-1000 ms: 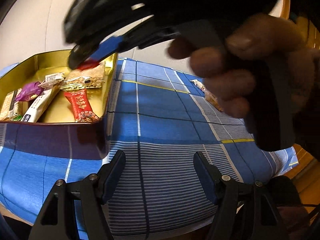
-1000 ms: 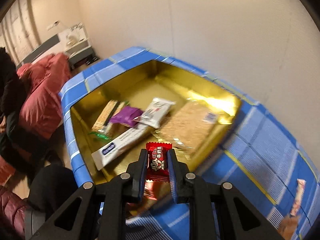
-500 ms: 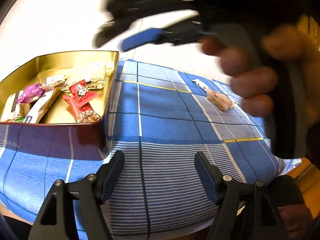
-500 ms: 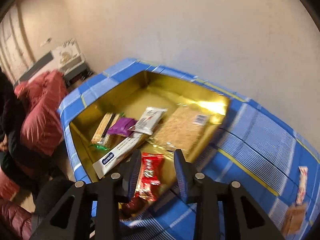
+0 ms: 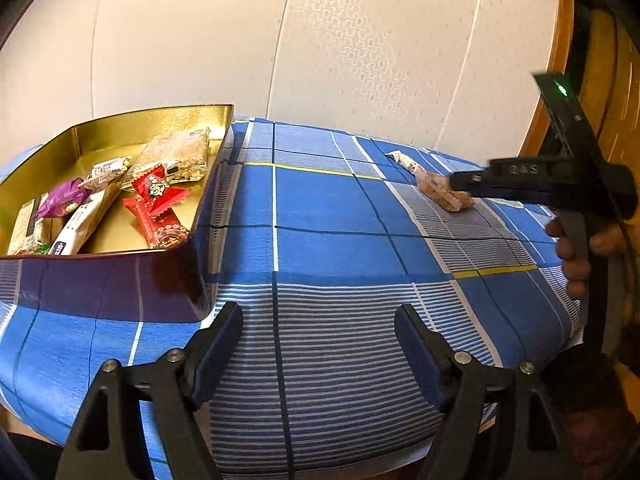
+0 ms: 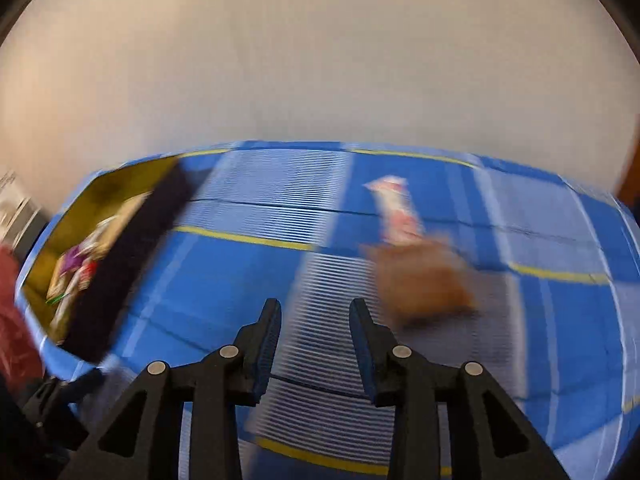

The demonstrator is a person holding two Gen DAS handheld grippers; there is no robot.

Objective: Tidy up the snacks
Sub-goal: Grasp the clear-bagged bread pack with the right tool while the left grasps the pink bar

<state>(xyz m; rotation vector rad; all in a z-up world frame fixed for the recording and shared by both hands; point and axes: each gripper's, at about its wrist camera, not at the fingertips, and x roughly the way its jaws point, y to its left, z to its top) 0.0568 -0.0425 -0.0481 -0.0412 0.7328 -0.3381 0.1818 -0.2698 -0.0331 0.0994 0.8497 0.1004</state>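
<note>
A gold tin (image 5: 120, 128) sits at the left on the blue plaid cloth and holds several snacks, among them a red candy (image 5: 154, 190) lying on a second red packet (image 5: 160, 226). My left gripper (image 5: 318, 312) hovers low over the cloth beside the tin, its jaws opening with nothing between them. My right gripper (image 6: 315, 304) has its jaws opening and empty, just short of a brown snack (image 6: 420, 280) and a pink-white bar (image 6: 396, 212). In the left wrist view its black frame (image 5: 540, 180) reaches the brown snack (image 5: 444, 194) from the right, held by a hand (image 5: 576, 256).
A pale wall rises right behind the table. A wooden door frame (image 5: 560, 60) stands at the right. The cloth's front edge (image 5: 320, 468) falls off just below my left fingers. In the blurred right wrist view, the left gripper's dark body (image 6: 132, 260) crosses in front of the tin (image 6: 100, 184).
The right gripper let go of the red candy, which now lies in the tin, and swung right across the cloth to the loose snacks. The left jaws widened a little.
</note>
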